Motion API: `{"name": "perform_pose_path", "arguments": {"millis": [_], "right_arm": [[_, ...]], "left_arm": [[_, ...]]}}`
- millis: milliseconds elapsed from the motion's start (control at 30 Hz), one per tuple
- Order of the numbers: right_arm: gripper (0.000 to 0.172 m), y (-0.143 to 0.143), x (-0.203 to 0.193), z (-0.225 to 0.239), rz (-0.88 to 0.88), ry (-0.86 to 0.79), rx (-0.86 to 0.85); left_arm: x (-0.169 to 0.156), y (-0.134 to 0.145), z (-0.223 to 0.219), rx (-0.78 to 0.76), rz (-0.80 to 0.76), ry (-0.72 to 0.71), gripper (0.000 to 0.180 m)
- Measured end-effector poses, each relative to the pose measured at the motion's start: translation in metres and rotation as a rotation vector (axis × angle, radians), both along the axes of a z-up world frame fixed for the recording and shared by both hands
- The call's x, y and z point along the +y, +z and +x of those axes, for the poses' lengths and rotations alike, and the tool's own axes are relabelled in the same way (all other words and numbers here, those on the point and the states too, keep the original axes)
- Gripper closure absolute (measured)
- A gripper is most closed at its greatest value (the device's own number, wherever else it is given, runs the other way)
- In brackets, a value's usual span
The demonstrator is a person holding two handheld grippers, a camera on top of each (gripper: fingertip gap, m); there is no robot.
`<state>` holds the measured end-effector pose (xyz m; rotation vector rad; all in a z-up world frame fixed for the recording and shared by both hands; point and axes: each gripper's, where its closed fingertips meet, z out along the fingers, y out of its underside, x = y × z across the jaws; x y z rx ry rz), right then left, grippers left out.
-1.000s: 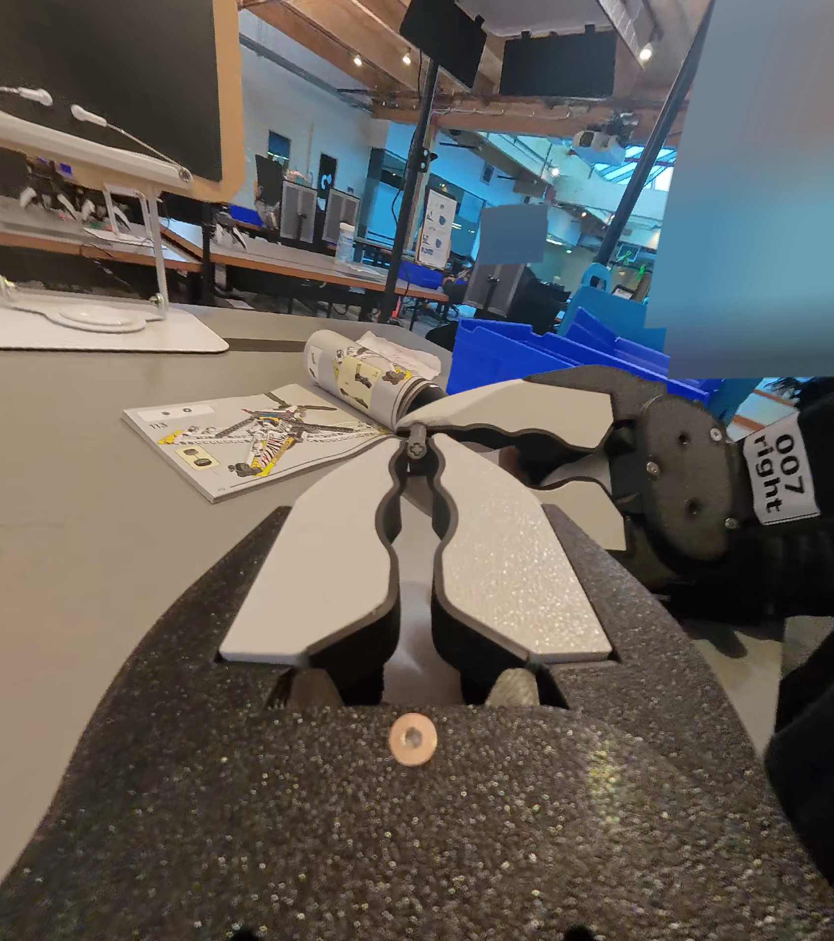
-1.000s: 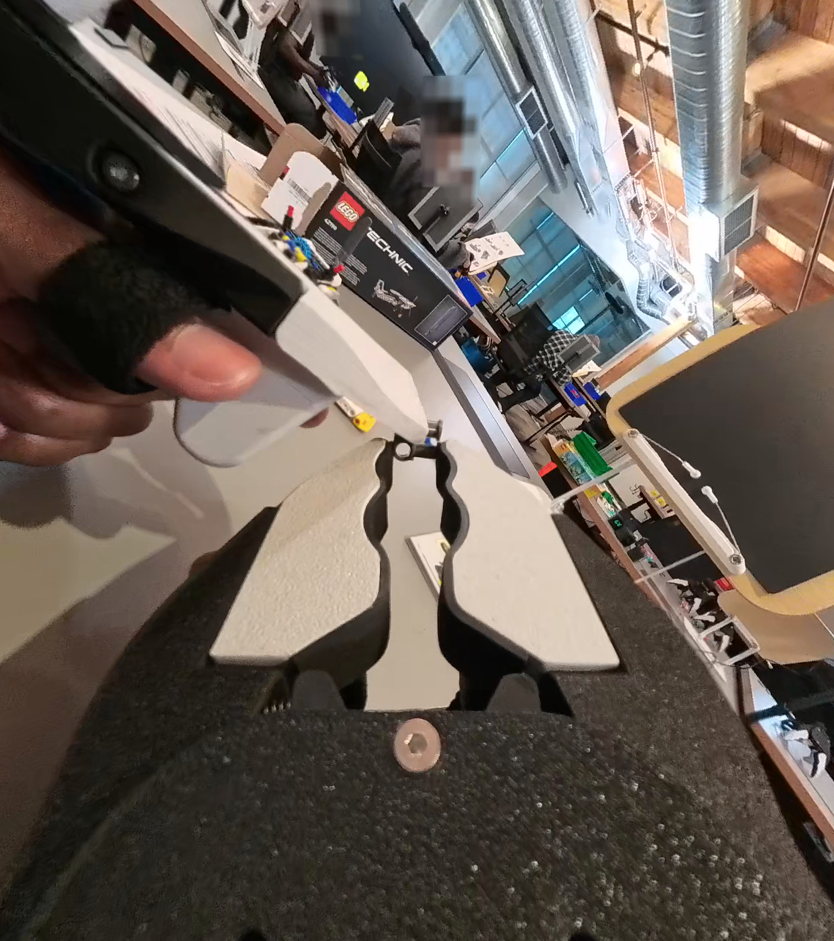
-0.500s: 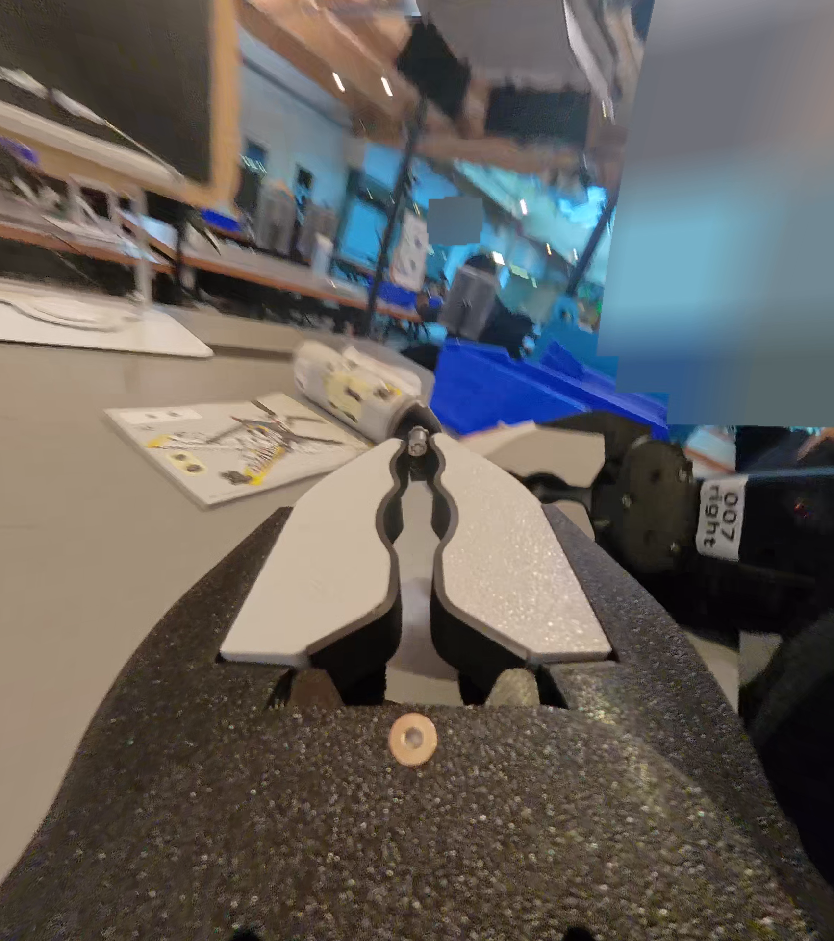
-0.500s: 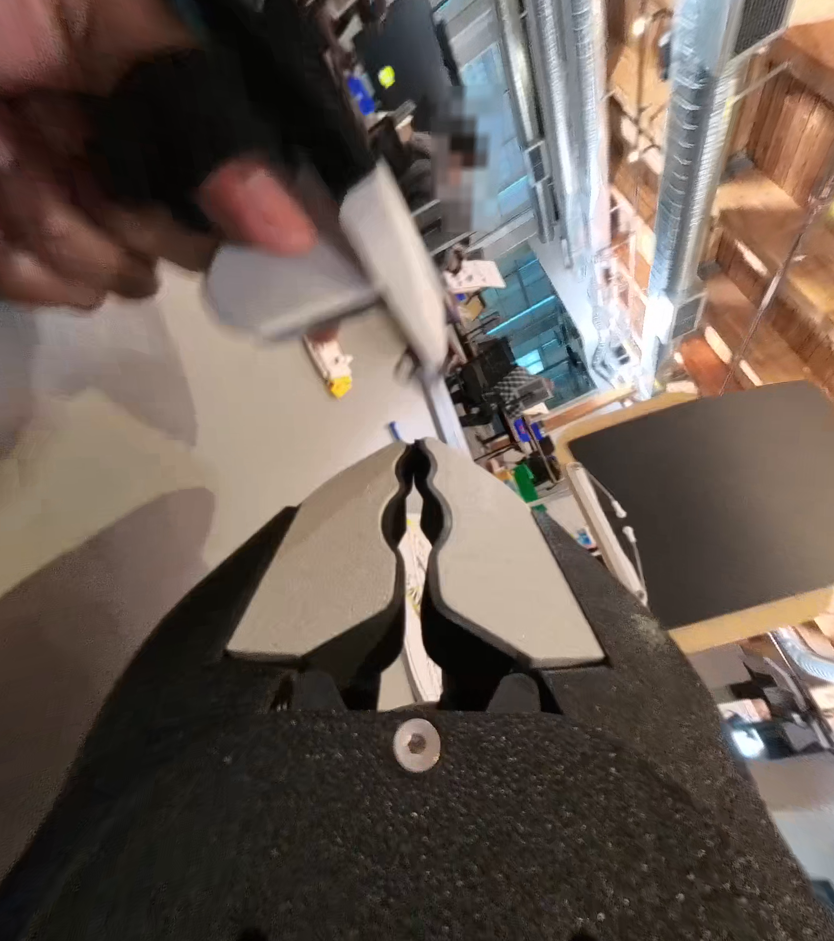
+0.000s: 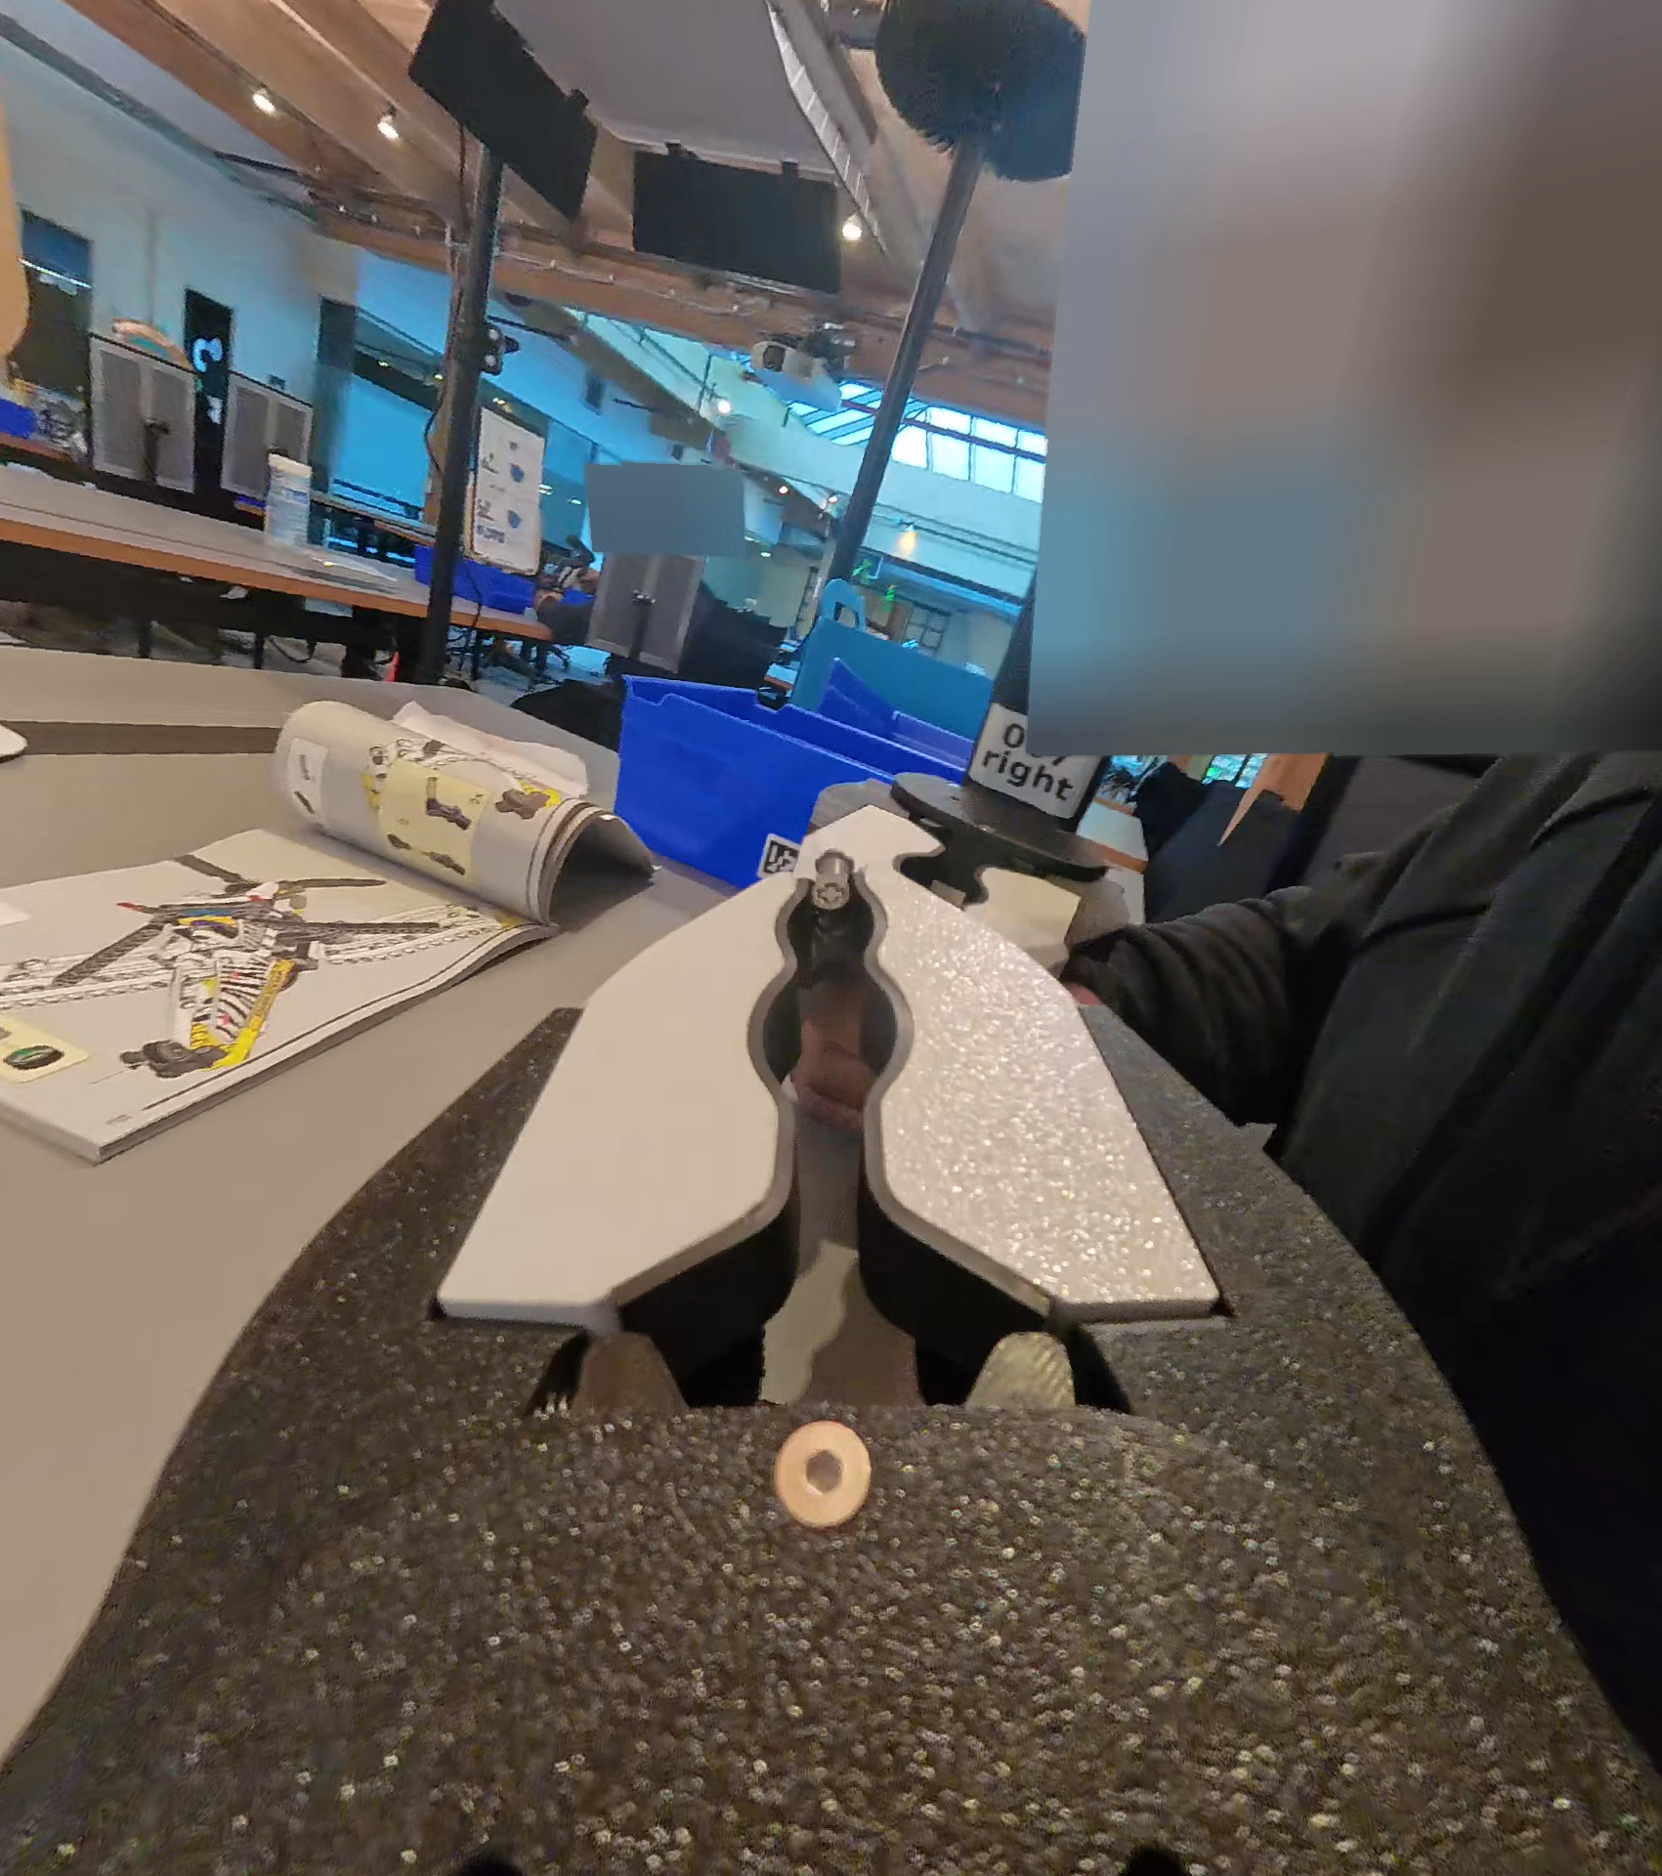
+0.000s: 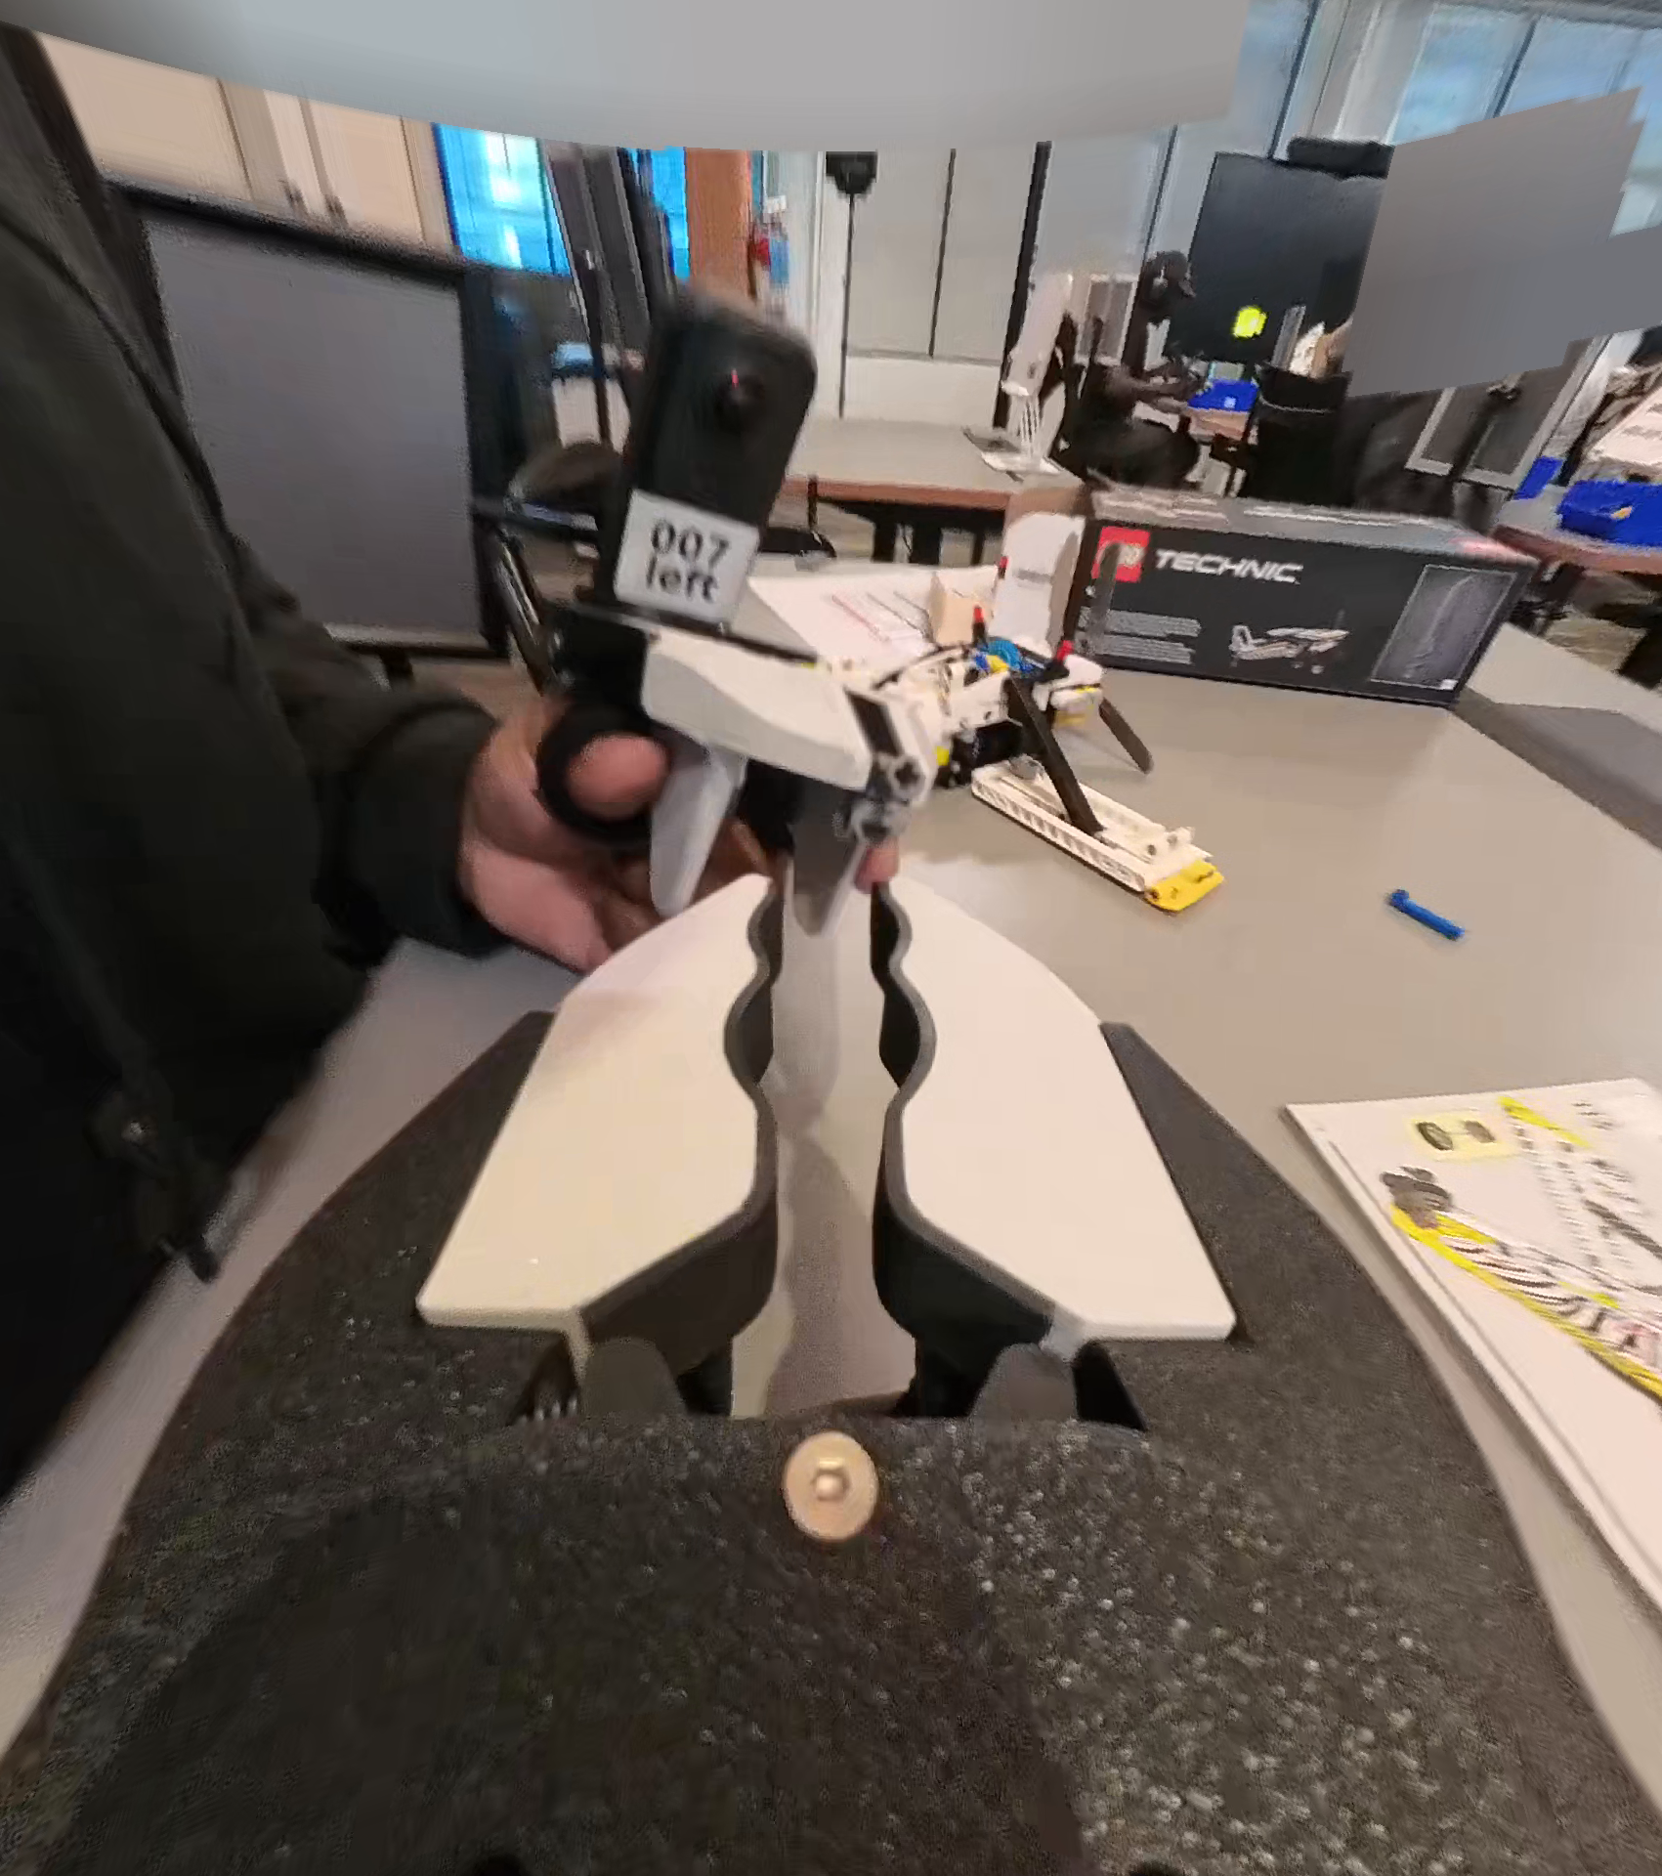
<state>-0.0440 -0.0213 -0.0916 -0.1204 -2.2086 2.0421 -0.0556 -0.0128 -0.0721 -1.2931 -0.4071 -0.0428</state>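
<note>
Left gripper [image 5: 828, 885] nearly closed, tips pinching a small grey pin [image 5: 832, 881], right of the open instruction booklet [image 5: 197, 964]. Right gripper [image 6: 826, 909] jaws parted, nothing between them, left of that booklet.

A small grey ridged pin [image 5: 828, 881] with a dark shaft stands clamped between the left gripper's [image 5: 832, 893] fingertips, its round end facing out, raised above the grey bench [image 5: 96, 1320].
</note>
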Motion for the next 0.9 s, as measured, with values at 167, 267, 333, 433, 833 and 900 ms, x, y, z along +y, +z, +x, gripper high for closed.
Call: {"name": "perform_pose_path", "arguments": {"millis": [167, 267, 333, 433, 833, 900], "right_arm": [[0.159, 0.009, 0.003, -0.001, -0.079, 0.007, -0.139], [0.159, 0.012, 0.004, -0.001, -0.109, 0.017, -0.193], [0.159, 0.012, 0.004, 0.0, -0.113, 0.029, -0.209], [0.164, 0.01, 0.004, 0.003, -0.105, 0.049, -0.222], [0.165, 0.007, 0.007, 0.006, -0.079, 0.077, -0.219], [0.165, 0.006, 0.007, 0.006, -0.081, 0.077, -0.225]], "left_arm": [[0.003, 0.003, 0.003, -0.01, 0.035, -0.034, 0.173], [0.007, 0.002, 0.008, 0.008, 0.017, -0.058, 0.173], [0.009, 0.001, 0.01, 0.023, 0.005, -0.059, 0.173], [0.01, 0.0, 0.01, 0.025, -0.001, -0.062, 0.173], [0.009, -0.002, 0.014, 0.022, -0.036, -0.098, 0.174], [0.009, -0.003, 0.014, 0.032, -0.047, -0.087, 0.174]]}}
